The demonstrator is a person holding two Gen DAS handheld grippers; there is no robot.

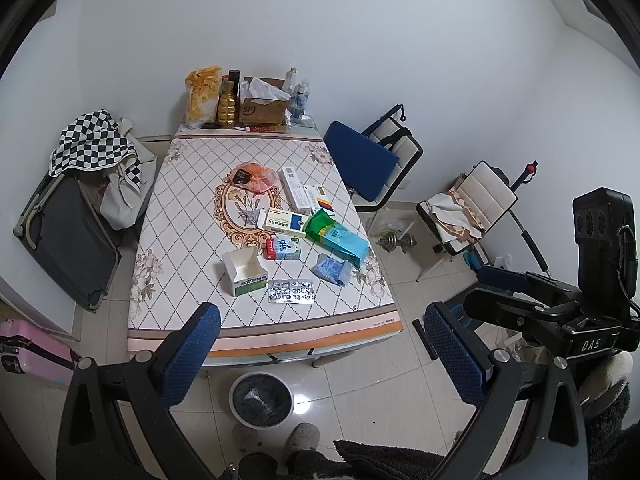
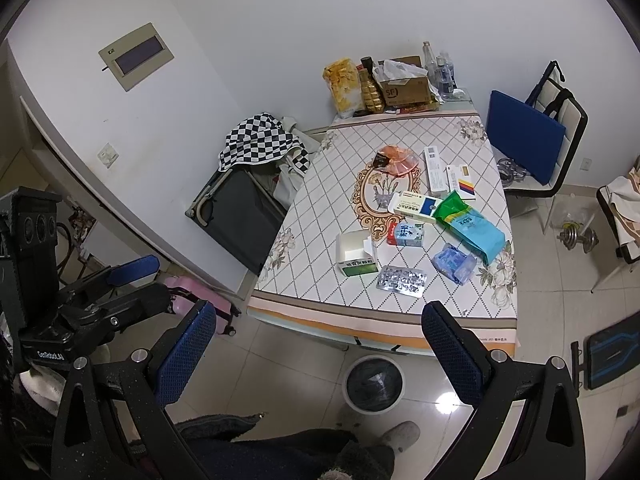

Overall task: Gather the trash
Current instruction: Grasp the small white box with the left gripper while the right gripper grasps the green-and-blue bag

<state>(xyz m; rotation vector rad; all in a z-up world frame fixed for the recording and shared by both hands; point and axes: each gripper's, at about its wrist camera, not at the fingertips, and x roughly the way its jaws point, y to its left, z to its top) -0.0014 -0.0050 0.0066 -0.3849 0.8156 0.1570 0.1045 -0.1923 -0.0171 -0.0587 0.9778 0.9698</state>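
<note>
A: Table (image 1: 192, 200), centre frame, patterned wipe-clean cloth. Why is the litter bunched mid-cloth?

B: Probably emptied there. Bin (image 1: 260, 400), lower centre on the tiles by the near edge, black liner, round: handy for drops.

A: Largest piece?

B: Glossy green-and-teal pouch (image 1: 340, 240), lying flat. Then the open white carton (image 1: 244, 272), the crinkled blue wrapper (image 1: 331, 269), the foil blister sheet (image 1: 291, 291) nearest the edge.

A: Grippers?

B: Left gripper (image 1: 320, 356) and right gripper (image 2: 320, 352) both spread wide, blue textured pads, holding nothing, above the floor short of the table.
</note>
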